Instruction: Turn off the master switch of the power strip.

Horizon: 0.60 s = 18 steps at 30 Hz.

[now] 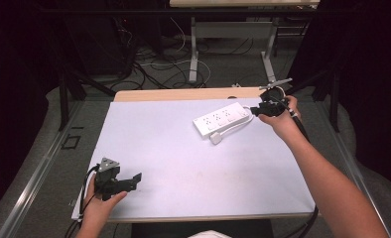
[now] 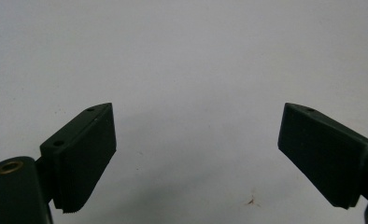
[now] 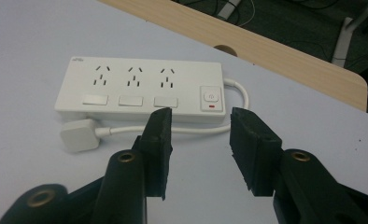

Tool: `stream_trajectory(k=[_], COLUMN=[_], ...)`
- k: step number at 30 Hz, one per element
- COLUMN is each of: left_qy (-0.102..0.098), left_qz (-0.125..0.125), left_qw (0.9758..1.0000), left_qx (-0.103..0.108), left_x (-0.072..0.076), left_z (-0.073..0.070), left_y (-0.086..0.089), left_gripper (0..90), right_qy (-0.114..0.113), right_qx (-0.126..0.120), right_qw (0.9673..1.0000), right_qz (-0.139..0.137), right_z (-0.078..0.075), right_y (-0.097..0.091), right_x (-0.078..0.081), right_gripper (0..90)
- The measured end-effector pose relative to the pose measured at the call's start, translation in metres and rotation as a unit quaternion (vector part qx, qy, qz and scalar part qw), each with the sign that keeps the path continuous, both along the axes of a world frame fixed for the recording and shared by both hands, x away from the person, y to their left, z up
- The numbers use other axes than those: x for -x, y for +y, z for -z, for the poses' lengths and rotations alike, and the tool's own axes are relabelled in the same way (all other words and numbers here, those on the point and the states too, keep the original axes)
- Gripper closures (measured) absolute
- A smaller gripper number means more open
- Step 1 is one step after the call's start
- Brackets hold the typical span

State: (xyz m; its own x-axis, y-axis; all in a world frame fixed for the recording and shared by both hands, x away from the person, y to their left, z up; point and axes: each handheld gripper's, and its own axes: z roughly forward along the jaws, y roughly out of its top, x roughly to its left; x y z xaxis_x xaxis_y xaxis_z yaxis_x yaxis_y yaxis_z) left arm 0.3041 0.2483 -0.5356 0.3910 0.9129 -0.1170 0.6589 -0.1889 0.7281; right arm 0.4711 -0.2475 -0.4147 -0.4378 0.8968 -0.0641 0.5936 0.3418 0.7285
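Note:
A white power strip (image 1: 222,119) with three sockets lies on the white mat, far right of centre. Its white cord loops along the near side to a square plug (image 1: 216,138). In the right gripper view the strip (image 3: 140,88) lies just beyond the jaws, with its power button (image 3: 210,98) between them and the plug (image 3: 78,135) at the left. My right gripper (image 1: 254,110) (image 3: 201,116) is open at the strip's switch end and holds nothing. My left gripper (image 1: 135,179) (image 2: 196,121) rests near the mat's front left corner, jaws wide apart over bare mat.
The white mat (image 1: 183,163) covers most of a wooden table, whose bare far edge (image 1: 183,94) has a cable hole (image 3: 225,49). Beyond it, loose cables (image 1: 159,64) lie on the floor around the metal legs (image 1: 193,49) of another table.

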Motion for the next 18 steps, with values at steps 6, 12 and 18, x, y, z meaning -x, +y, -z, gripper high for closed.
stream_trajectory(k=[6,12,18], left_qy=[-0.004,-0.004,-0.005], left_qz=[-0.002,0.0,-0.001], left_qw=[1.0,1.0,1.0], left_qx=[0.002,0.001,0.001], left_x=[0.0,0.0,-0.001], left_z=[0.001,0.0,0.001], left_y=[-0.001,-0.001,0.0], left_gripper=[9.5,7.4,4.3], right_qy=[0.003,0.002,0.007], right_qx=[0.008,0.013,0.004], right_qw=[1.0,0.9999,0.9998], right_qz=[0.002,0.007,0.019], right_z=[0.0,0.0,0.001], right_y=[0.001,0.008,0.013], right_x=[-0.009,-0.019,-0.029], right_gripper=[65.5,73.8,81.7])
